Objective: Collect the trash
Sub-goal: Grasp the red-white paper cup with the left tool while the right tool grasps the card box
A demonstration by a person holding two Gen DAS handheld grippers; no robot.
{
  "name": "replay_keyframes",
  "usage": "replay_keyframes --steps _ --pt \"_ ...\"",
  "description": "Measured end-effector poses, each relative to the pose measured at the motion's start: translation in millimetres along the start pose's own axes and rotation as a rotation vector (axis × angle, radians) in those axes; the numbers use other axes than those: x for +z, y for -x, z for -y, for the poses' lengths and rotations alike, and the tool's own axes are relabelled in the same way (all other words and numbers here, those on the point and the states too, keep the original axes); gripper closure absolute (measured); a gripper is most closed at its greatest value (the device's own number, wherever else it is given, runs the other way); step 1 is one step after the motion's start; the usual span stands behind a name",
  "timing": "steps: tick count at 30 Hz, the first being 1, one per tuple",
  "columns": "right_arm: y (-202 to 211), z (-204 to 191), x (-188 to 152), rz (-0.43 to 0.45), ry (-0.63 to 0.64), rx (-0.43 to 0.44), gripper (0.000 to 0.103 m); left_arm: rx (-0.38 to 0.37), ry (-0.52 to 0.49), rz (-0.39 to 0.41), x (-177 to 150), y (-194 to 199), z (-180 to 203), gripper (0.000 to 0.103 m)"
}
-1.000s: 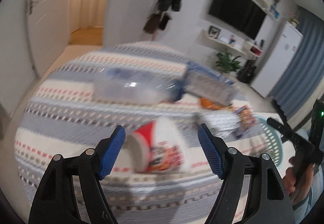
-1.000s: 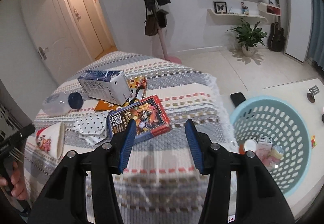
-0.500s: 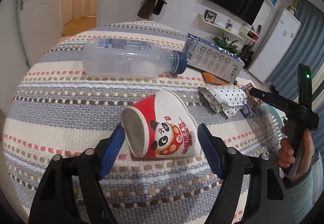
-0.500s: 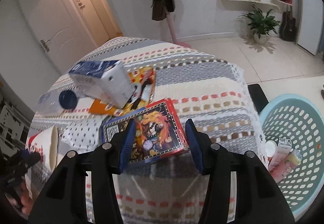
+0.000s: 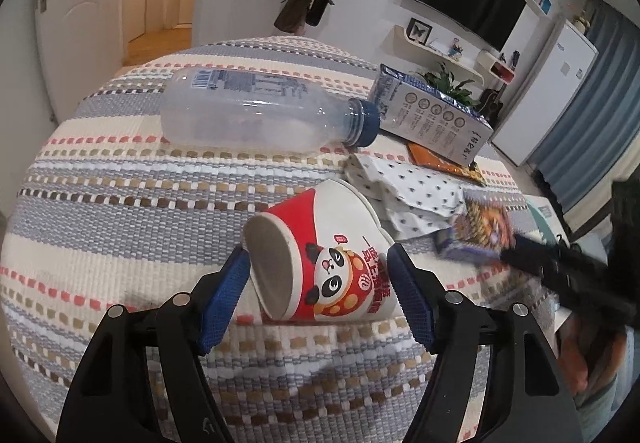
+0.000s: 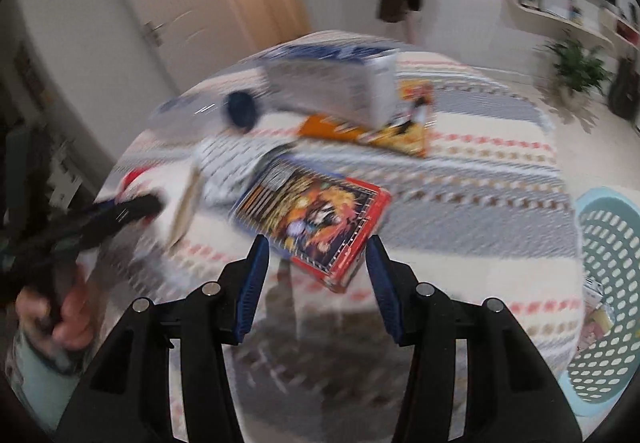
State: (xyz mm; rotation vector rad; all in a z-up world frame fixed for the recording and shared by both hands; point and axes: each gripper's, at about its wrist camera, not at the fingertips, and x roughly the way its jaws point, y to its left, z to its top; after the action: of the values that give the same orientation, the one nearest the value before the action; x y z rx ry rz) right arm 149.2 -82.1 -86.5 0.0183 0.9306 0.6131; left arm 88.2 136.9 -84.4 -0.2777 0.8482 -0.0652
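Note:
A red and white paper cup with a panda print point(image 5: 320, 263) lies on its side on the striped tablecloth point(image 5: 120, 211). My left gripper point(image 5: 320, 295) is open with a blue pad on each side of the cup's base. My right gripper point(image 6: 316, 283) is open just in front of a flat red-edged picture box point(image 6: 316, 219), which also shows in the left wrist view point(image 5: 476, 231). The right wrist view is blurred. A clear plastic bottle with a blue cap point(image 5: 256, 111) and a blue and white carton point(image 5: 432, 115) lie farther back.
A crumpled dotted paper point(image 5: 404, 191) lies between cup and box. Orange wrappers point(image 6: 400, 123) lie by the carton. A light blue perforated basket point(image 6: 604, 279) holding some trash stands at the right off the table. The table edge curves close behind both grippers.
My left gripper has moved forward so its pads now flank the cup. My right gripper has swung closer to the picture box, which now sits just ahead of its fingers.

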Motion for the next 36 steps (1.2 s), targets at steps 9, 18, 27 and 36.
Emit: replay_keyframes --steps 9,18,27,36 --pt "10 -28 4 0.047 0.164 -0.095 0.024 -0.015 0.017 0.005 -2 2 -6 0.043" --pt "-45 -33 38 -0.061 0.256 -0.097 0.022 -0.04 0.011 0.016 0 10 -8 0.056" --pt "-36 -29 18 -0.051 0.184 -0.165 0.044 -0.066 -0.101 -0.013 2 13 6 0.058" --pt "2 -9 -2 0.03 0.064 -0.207 0.044 -0.144 -0.168 -0.057 -33 40 31 0.052"
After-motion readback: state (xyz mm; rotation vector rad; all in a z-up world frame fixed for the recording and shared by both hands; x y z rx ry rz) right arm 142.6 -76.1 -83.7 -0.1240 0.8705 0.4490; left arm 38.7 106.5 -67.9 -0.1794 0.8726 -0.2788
